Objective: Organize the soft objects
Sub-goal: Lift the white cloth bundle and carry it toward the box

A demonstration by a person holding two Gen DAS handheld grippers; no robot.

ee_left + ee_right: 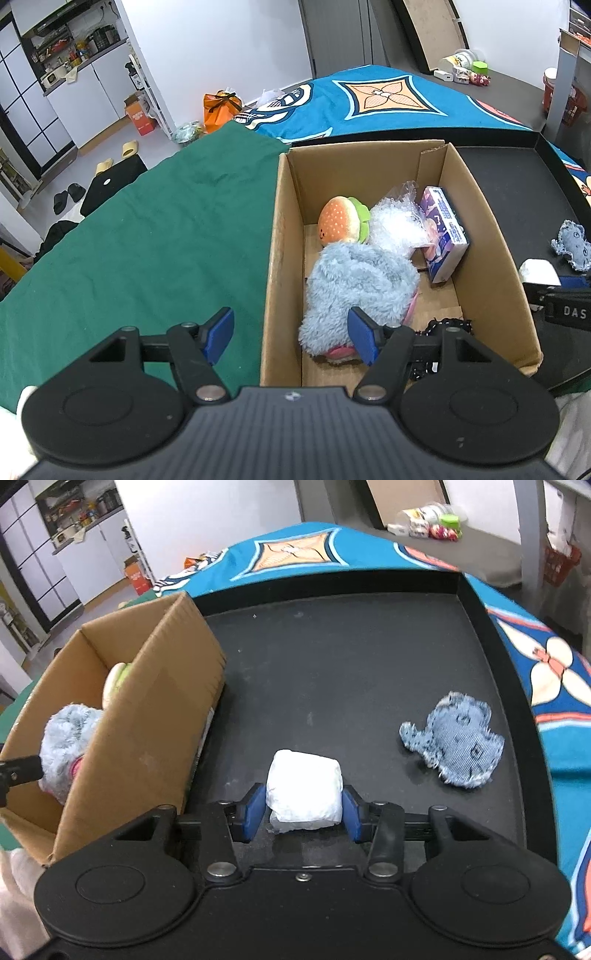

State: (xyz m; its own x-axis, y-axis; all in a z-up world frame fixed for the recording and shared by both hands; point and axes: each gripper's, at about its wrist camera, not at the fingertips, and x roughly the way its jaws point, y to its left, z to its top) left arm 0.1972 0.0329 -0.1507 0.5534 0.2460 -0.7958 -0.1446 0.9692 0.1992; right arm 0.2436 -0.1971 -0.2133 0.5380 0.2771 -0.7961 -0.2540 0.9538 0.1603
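Observation:
A white soft packet (pixel 303 790) rests on the black tray (pixel 332 646), and my right gripper (pixel 303 790) is shut on it, both blue pads touching its sides. A frayed denim plush (pixel 454 742) lies on the tray to the right. The cardboard box (pixel 480 221) holds a burger plush (pixel 341 223), bubble wrap (pixel 395 225), a small printed pack (pixel 445 236) and a fluffy blue plush (pixel 354 284). My left gripper (pixel 290 312) is open and straddles the box's left wall. Its right finger is by the blue plush, and nothing is between the pads.
A green cloth (pixel 147 240) covers the surface left of the box. A black beaded item (pixel 448 326) lies in the box's near corner. A blue patterned blanket (pixel 369 99) lies beyond the tray. The tray has a raised rim (pixel 476 602).

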